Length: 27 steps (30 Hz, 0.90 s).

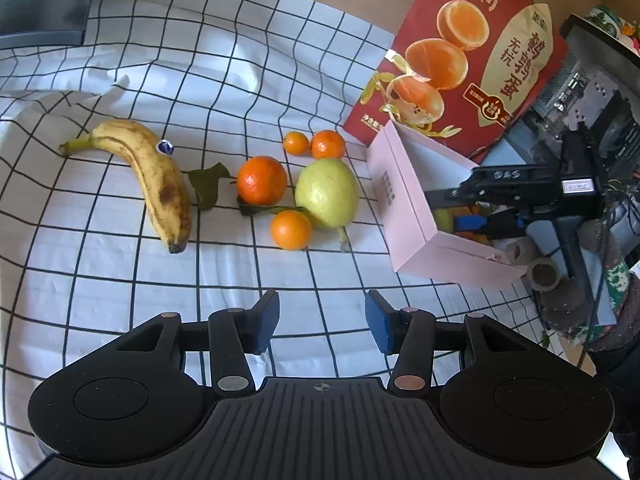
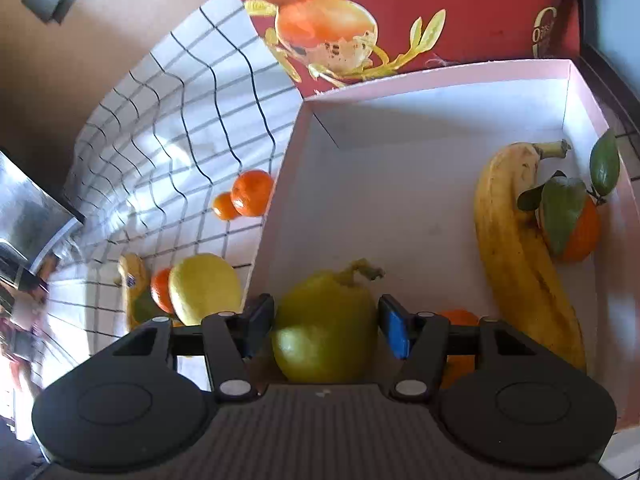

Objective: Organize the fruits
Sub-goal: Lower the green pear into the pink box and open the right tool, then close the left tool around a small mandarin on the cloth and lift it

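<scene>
My right gripper [image 2: 326,320] is shut on a green pear [image 2: 320,336], which it holds low inside the pink box [image 2: 400,120]. In that box lie a banana [image 2: 516,248], an orange with leaves [image 2: 580,232] and another orange [image 2: 458,316] half hidden under my finger. In the left wrist view, the checked cloth carries a spotted banana [image 1: 152,176], a large orange [image 1: 262,180], a second pear [image 1: 326,194], a small orange [image 1: 291,229] and two tangerines [image 1: 312,144]. My left gripper [image 1: 322,320] hangs open over the cloth in front of them, with nothing between its fingers.
A red carton [image 1: 460,60] printed with eggs leans behind the pink box [image 1: 404,216]. Tape rolls [image 1: 542,274] and dark equipment crowd the right edge. A grey object [image 1: 40,0] sits at the far left corner. The cloth is wrinkled near the banana.
</scene>
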Tool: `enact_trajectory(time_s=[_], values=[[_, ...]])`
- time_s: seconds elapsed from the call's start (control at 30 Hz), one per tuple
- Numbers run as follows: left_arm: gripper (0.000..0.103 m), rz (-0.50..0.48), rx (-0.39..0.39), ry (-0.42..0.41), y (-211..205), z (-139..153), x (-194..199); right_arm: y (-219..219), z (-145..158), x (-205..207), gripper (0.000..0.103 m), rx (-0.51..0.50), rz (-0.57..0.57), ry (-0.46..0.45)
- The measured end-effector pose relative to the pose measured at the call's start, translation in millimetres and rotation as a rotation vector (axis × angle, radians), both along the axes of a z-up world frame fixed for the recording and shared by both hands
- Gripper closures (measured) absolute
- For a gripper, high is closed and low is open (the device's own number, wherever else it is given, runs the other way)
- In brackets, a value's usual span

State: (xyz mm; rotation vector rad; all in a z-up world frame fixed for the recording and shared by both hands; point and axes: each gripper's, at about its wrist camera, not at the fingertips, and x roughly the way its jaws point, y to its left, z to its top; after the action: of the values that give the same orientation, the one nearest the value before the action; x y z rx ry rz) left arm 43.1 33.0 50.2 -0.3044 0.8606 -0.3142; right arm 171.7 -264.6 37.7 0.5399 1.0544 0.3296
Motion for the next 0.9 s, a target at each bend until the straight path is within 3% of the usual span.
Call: enact_trajectory(time_s=[0.4,0.53,0.73,0.9], values=[[0.051,-0.017,0.007,0.026,-7,-6,4,-5,11,-7,0.043,0.011,0.014,-0.043],[0.051,-0.005,0.02,0.037,-5,-9,5,0,20,-13,0.043,-0.04,0.016,-0.086],[0.051,0.016,0.065,0.025,-5,-10,10,27,53,-36,0.043,-0.254,0.052,-0.253],[0.051,-0.033,0.193,-0.072,-18,-4,28,62,72,-79,0.043,-0.472,0.094,-0.448]])
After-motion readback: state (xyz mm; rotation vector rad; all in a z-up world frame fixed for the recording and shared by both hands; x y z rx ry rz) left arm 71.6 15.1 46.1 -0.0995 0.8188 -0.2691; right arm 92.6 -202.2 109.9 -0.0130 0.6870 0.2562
